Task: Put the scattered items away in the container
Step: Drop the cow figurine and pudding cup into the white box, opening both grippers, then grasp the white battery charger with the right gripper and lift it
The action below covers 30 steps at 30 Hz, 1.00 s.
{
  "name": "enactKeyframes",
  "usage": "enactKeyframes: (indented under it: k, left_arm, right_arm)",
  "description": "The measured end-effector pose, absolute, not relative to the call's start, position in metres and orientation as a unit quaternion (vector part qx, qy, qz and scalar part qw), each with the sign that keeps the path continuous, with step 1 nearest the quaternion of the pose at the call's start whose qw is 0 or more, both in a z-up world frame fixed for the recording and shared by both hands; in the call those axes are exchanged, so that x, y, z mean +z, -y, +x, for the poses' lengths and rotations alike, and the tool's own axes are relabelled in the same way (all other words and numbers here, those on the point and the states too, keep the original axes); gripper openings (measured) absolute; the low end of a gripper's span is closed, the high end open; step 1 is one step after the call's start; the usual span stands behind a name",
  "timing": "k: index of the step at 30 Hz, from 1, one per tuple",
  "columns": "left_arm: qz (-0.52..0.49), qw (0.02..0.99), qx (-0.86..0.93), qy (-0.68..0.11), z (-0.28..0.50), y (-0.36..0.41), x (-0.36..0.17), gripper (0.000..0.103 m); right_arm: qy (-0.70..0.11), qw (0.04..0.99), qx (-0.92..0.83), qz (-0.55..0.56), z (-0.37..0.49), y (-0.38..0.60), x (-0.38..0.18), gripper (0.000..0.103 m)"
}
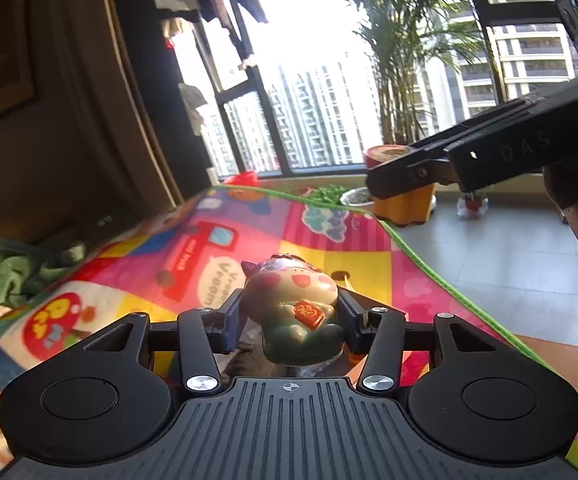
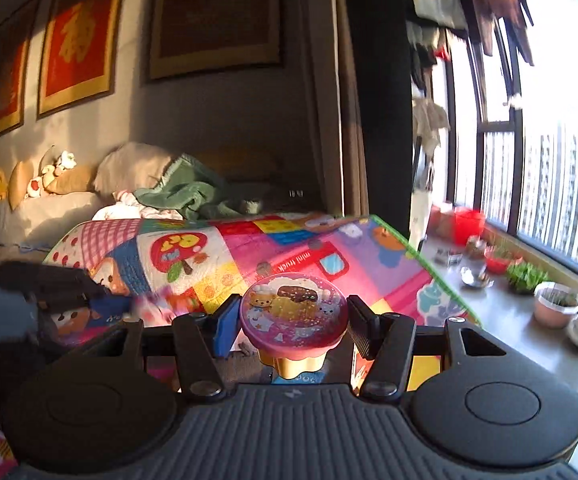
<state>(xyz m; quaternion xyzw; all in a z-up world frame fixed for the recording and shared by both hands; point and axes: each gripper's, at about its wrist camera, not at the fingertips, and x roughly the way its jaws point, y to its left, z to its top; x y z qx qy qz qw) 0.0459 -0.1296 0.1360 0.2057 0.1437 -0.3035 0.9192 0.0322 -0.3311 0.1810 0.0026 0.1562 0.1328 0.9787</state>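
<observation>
A small chubby figurine point(image 1: 295, 308) with pink cheeks, a dark green body and a red tag sits squeezed between the pads of my left gripper point(image 1: 289, 314), lifted above the colourful play mat point(image 1: 217, 248). My right gripper point(image 2: 293, 320) is shut on a pink cupcake-shaped toy point(image 2: 293, 314) with a cartoon lid and gold base, also held above the play mat point(image 2: 249, 256). The right gripper's black finger point(image 1: 429, 168) crosses the upper right of the left wrist view. The left gripper's finger point(image 2: 49, 284) shows blurred at the left of the right wrist view. No container is visible.
A sofa point(image 2: 41, 208) with cushions, a green blanket point(image 2: 193, 192) and plush toys lies beyond the mat. Potted plants point(image 2: 557, 304), a red tub point(image 2: 467, 224) and small pots stand on the tiled floor point(image 1: 509, 264) by the window. A tall palm point(image 1: 405, 60) stands by the glass.
</observation>
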Motion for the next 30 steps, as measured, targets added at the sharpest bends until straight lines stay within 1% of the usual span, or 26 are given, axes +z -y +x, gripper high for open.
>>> enactKeyframes:
  k: [3,4,5,7,9,10,11,13,17,19,23,25,29,30]
  left_arm:
    - [0.213,0.906,-0.327,-0.164,0.081,0.146,0.114,0.055]
    - [0.224,0.898,-0.333,-0.178,0.095,0.150,0.104,0.060]
    - [0.233,0.893,-0.333,-0.193,0.107,0.154,0.094,0.069]
    - [0.230,0.892,-0.325,-0.215,0.122,0.150,0.078,0.075]
    - [0.200,0.901,-0.316,-0.221,0.122,0.129,0.069,0.083]
    - [0.186,0.905,-0.310,-0.222,0.119,0.119,0.065,0.090]
    - [0.178,0.910,-0.303,-0.222,0.110,0.107,0.063,0.095]
    - [0.170,0.915,-0.289,-0.224,0.097,0.092,0.056,0.095]
    - [0.137,0.921,-0.257,-0.260,0.078,0.066,0.041,0.098]
    - [0.113,0.925,-0.244,-0.269,0.070,0.051,0.033,0.101]
    - [0.072,0.942,-0.189,-0.269,0.058,0.013,0.024,0.102]
    - [0.037,0.947,-0.161,-0.274,0.059,-0.008,0.021,0.103]
    - [-0.027,0.947,-0.129,-0.293,0.065,-0.040,0.010,0.103]
    - [-0.037,0.947,-0.124,-0.293,0.066,-0.044,0.009,0.103]
  right_arm:
    - [-0.184,0.973,0.137,0.017,0.066,0.331,0.169,0.056]
    - [-0.198,0.970,0.138,0.027,0.079,0.329,0.163,0.056]
    - [-0.213,0.966,0.141,0.037,0.092,0.327,0.156,0.056]
    - [-0.251,0.956,0.145,0.053,0.117,0.324,0.139,0.056]
    - [-0.273,0.950,0.131,0.073,0.131,0.324,0.121,0.057]
    - [-0.280,0.947,0.133,0.080,0.134,0.326,0.114,0.057]
    - [-0.282,0.946,0.134,0.085,0.134,0.328,0.107,0.058]
    - [-0.282,0.948,0.125,0.081,0.134,0.331,0.098,0.060]
    - [-0.291,0.947,0.113,0.074,0.136,0.333,0.088,0.061]
    - [-0.292,0.947,0.110,0.079,0.136,0.333,0.088,0.064]
    - [-0.298,0.943,0.116,0.096,0.134,0.330,0.095,0.066]
    - [-0.300,0.942,0.124,0.084,0.135,0.317,0.100,0.070]
    - [-0.299,0.941,0.157,0.036,0.146,0.264,0.112,0.072]
    - [-0.303,0.937,0.174,0.028,0.153,0.246,0.115,0.075]
